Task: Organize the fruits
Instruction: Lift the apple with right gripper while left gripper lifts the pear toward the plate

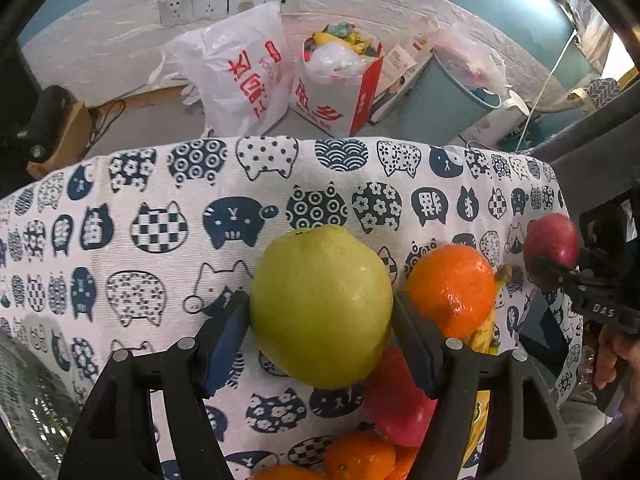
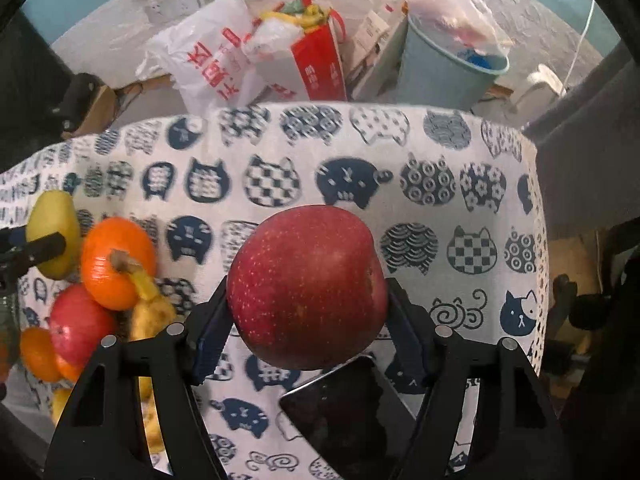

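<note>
My left gripper (image 1: 320,312) is shut on a green apple (image 1: 320,304) and holds it above the cat-print tablecloth (image 1: 140,240). My right gripper (image 2: 308,304) is shut on a red apple (image 2: 306,286), also above the cloth; it shows in the left wrist view (image 1: 550,246) at the far right. A fruit pile lies between them: an orange (image 1: 450,290), a banana (image 1: 486,336), a red apple (image 1: 394,400) and more oranges (image 1: 360,458). In the right wrist view the pile is at the left: an orange (image 2: 118,262), a banana (image 2: 150,312) and a red apple (image 2: 80,328).
A dark phone (image 2: 344,412) lies on the cloth under the right gripper. Beyond the table's far edge stand a white plastic bag (image 1: 244,72), a red and white bag (image 1: 340,84) and a blue bin (image 2: 448,68). A shiny object (image 1: 32,400) is at the left.
</note>
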### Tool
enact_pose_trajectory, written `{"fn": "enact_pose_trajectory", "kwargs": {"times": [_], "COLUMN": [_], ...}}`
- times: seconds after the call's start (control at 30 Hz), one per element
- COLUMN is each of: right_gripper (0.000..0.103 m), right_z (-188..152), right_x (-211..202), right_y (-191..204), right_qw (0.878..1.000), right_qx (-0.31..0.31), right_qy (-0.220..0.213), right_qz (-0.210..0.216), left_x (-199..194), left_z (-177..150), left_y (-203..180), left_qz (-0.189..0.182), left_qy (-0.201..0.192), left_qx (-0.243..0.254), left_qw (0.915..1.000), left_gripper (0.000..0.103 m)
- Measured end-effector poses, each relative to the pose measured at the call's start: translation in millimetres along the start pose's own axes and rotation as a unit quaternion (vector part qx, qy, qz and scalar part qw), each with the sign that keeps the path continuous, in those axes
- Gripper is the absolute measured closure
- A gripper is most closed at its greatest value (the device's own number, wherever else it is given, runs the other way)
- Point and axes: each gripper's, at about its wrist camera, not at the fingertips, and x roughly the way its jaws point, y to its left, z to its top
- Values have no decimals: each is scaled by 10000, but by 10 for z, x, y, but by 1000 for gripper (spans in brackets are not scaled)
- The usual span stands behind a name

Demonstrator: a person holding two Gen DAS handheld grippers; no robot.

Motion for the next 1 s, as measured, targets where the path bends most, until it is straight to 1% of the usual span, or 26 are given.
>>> {"fn": "enact_pose_trajectory", "kwargs": {"times": [0.17, 0.43, 0.8, 1.0], "right_gripper": [32, 32, 32, 32], "right_z": [5, -14, -48, -104], "right_x": [-263, -694, -1073, -1243], "right_y": [230, 688, 1225, 1614], "right_qw": [9992, 9942, 9851, 9777], "right_qx": [-187, -629, -1087, -1402], "right_qy": [-298, -700, -1013, -1129], "right_qz": [189, 527, 862, 1084], "left_x": [-179, -604, -1188, -1446], "left_z": [-67, -220, -507, -680], "left_y": [6, 39, 179, 338], "left_qz": [39, 141, 249, 319], "left_qy": [-121, -428, -772, -901], "left_qx": [58, 178, 227, 138], "left_qw": [9999, 9988, 9964, 9953], "left_gripper": [30, 30, 30, 30]}}
